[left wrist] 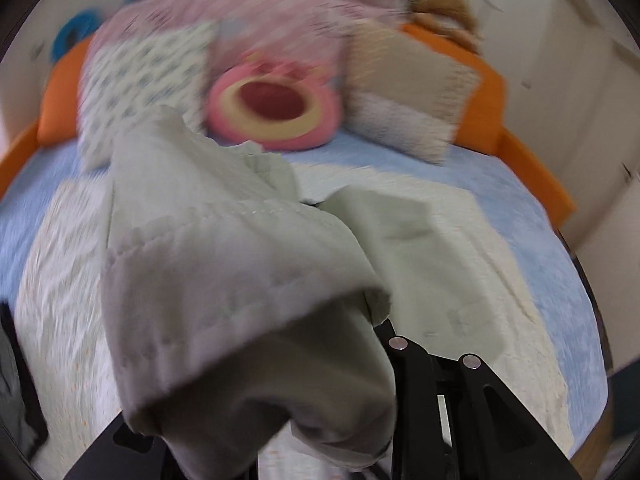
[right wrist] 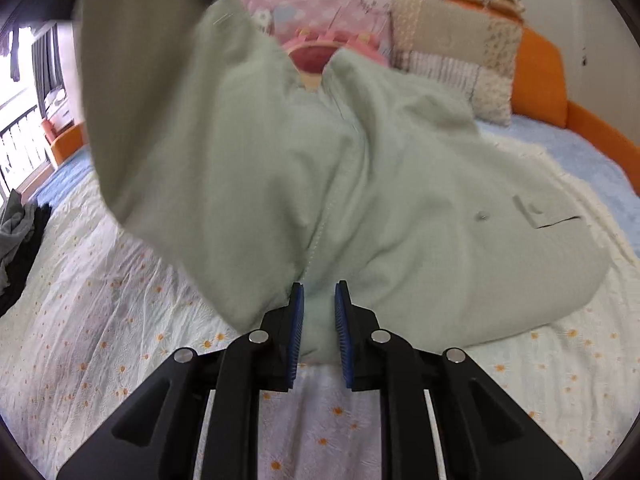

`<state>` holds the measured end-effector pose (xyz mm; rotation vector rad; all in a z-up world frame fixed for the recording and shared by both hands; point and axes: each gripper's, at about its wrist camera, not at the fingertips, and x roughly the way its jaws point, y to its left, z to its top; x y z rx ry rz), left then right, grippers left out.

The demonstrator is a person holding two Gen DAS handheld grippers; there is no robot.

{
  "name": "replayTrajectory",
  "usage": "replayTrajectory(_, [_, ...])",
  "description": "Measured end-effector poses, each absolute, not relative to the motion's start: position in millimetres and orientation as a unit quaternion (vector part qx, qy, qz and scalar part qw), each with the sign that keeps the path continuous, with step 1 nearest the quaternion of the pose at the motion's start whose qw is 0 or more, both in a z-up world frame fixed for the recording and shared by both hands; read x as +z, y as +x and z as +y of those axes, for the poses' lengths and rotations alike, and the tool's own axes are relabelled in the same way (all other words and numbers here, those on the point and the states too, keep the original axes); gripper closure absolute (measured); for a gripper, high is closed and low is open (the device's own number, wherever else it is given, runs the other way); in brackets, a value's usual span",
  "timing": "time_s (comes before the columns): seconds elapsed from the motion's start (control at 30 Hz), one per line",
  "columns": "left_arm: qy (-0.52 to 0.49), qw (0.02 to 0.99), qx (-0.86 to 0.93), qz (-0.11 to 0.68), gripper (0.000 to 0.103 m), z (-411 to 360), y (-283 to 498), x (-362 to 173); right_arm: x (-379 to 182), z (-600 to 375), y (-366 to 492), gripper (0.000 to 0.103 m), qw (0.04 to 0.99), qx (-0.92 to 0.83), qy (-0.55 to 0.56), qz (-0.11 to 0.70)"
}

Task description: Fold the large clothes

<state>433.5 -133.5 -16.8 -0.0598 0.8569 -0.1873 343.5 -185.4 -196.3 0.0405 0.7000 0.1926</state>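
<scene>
A large pale green garment (right wrist: 400, 184) lies on the flowered bedspread (right wrist: 100, 320). Its left part is lifted high toward the upper left of the right wrist view. In the left wrist view the same garment (left wrist: 224, 280) drapes over my left gripper (left wrist: 360, 320) and hides its fingertips; the cloth hangs from it, so it is shut on the fabric. My right gripper (right wrist: 319, 304) is at the garment's near hem, its blue pads (right wrist: 297, 320) a little apart with cloth between them. A pocket flap (right wrist: 548, 212) shows at the right.
Pillows (right wrist: 452, 60), a pink plush toy (left wrist: 276, 104) and a pink quilt (right wrist: 312, 4) lie at the bed's head against an orange headboard (right wrist: 540, 76). Dark clothes (right wrist: 20, 240) lie at the left edge. A window is at the far left.
</scene>
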Motion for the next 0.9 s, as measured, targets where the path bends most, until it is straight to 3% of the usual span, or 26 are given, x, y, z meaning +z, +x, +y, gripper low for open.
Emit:
replayTrajectory(0.17, [0.067,0.899,-0.138,0.41,0.075,-239.7,422.8,6.2,-193.8,-216.1,349.7,0.085,0.933,0.091,0.062,0.344])
replayTrajectory(0.33, [0.136,0.876,-0.169,0.431,0.075,-325.5,429.6,-10.4,-196.7,-240.9,329.1,0.085,0.93,0.096,0.083,0.345])
replayTrajectory(0.43, [0.157,0.854,-0.185,0.459,0.075,-360.8,440.5,-31.1,-202.9,-288.6,302.4,0.085,0.906,0.132,0.169,0.365])
replayTrajectory(0.57, [0.207,0.841,-0.136,0.481,0.074,-386.5,454.7,-85.8,-200.9,-385.3,239.5,0.085,0.898,0.091,0.275,0.332])
replayTrajectory(0.77, [0.269,0.825,-0.099,0.488,0.07,-405.5,457.5,-170.2,-172.7,-456.3,200.0,0.085,0.917,0.021,0.243,0.317])
replayTrajectory(0.9, [0.327,0.818,-0.089,0.465,0.067,-424.1,448.4,-196.4,-160.0,-467.8,195.9,0.085,0.921,0.007,0.24,0.307])
